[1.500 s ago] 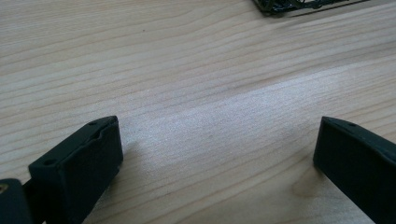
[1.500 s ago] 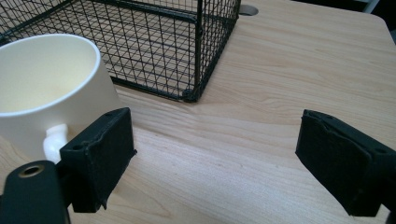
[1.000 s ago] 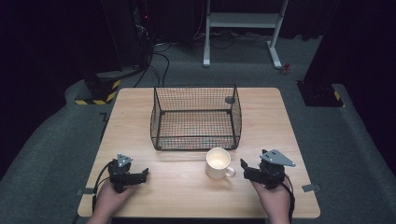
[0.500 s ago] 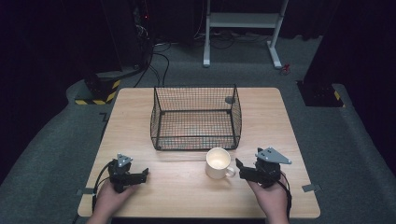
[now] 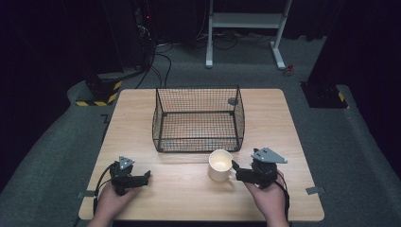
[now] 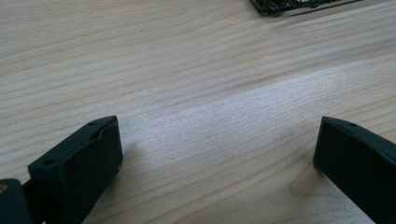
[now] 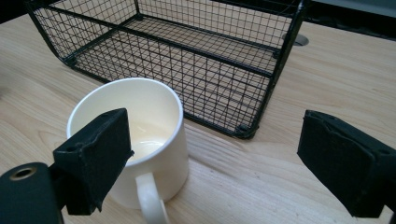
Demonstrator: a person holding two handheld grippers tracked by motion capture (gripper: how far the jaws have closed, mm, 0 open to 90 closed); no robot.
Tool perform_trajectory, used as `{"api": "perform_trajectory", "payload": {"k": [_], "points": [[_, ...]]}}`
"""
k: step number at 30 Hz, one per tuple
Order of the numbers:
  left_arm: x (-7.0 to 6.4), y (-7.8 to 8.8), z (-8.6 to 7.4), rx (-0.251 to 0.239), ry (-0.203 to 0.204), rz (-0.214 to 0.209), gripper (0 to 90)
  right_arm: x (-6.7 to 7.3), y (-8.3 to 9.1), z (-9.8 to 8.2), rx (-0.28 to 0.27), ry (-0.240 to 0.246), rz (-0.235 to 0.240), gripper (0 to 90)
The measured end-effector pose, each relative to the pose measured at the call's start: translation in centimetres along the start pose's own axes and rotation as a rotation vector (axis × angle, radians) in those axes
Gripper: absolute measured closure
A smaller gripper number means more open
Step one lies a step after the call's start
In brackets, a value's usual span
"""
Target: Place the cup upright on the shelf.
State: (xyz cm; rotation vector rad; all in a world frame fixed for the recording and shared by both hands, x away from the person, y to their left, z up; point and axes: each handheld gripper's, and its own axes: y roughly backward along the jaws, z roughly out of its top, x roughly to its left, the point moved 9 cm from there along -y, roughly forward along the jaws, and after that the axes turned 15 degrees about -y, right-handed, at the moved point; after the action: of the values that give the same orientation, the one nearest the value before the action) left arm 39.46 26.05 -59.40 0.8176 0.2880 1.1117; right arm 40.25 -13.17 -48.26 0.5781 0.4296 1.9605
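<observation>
Hardly begun, by the look of it: wire basket [image 5: 198, 118] at the middle of the tabletop [image 5: 142, 113] holding nothing, mug [image 5: 220, 165] standing upright on the wood just outside its near right corner, not yet gripped. Right claw [image 5: 234, 171] wide open, at the mug's handle side, one pad beside the rim. Left claw [image 5: 147, 176] open too, holding nothing, near the front left edge.
</observation>
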Motion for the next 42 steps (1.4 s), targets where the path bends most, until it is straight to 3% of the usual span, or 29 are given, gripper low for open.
{"api": "perform_trajectory", "payload": {"k": [42], "points": [[-0.1,0.0,0.0,-0.003,-0.003,-0.004,1.5,5.0,-2.9,-0.3,0.068,0.086,0.092,9.0]]}}
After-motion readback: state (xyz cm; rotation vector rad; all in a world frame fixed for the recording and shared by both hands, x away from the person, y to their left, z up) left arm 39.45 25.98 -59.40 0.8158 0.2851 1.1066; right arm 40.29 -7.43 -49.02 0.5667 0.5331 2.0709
